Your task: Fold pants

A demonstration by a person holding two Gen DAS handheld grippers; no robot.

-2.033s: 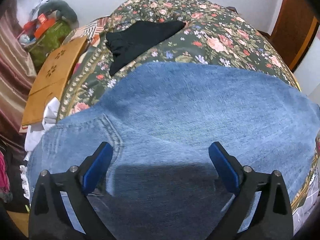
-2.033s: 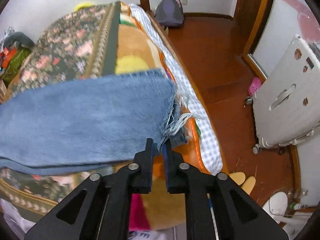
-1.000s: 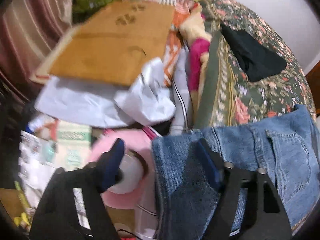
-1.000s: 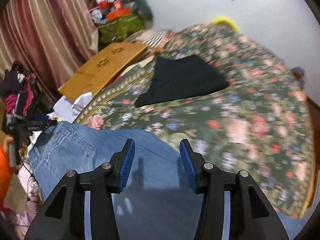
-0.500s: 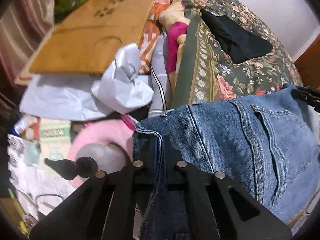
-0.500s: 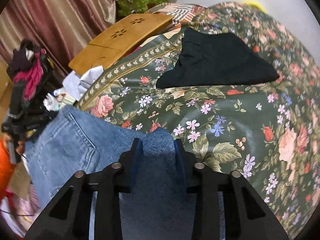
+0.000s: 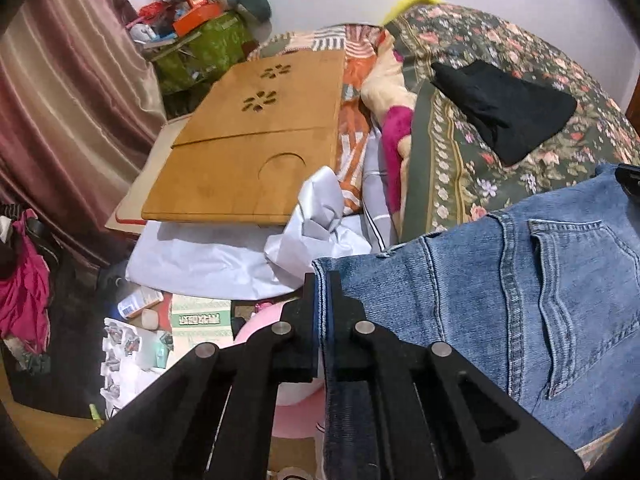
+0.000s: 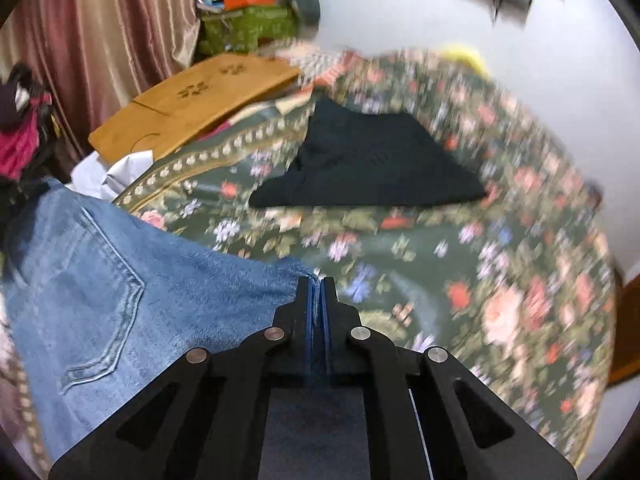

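Blue denim pants [image 7: 500, 292], spread over the near edge of a floral bedspread [image 7: 460, 168], back pocket up and stitching plain in the left wrist view. Cut off at the right and bottom of that frame, so legs and hems not visible; lower part hidden behind the black gripper body. Pinched at the waistband corner by the left gripper [image 7: 322, 280], jaws closed on the denim with only the fabric's thickness between them; cloth running down between the fingers and out of sight beneath. Corner held out past the bed's edge, above floor clutter.

Same pants [image 8: 132, 292] in the right wrist view, pocket at lower left, far edge clamped by the right gripper [image 8: 316, 284], blue pads pressed together on a thin fold. Denim to the left of that grip; bedspread [image 8: 440, 248] to the right and beyond, heavily smeared by motion blur, flowers hard to make out. Whether the fabric lifts clear of the bed or lies on it: cannot tell.

Farther back on the bedspread, well apart from the denim, a black garment [image 7: 504, 116]. Beside the bed, a wooden lap tray [image 7: 248, 148] resting on white paper [image 7: 208, 256], with a curtain [image 7: 68, 100] behind.
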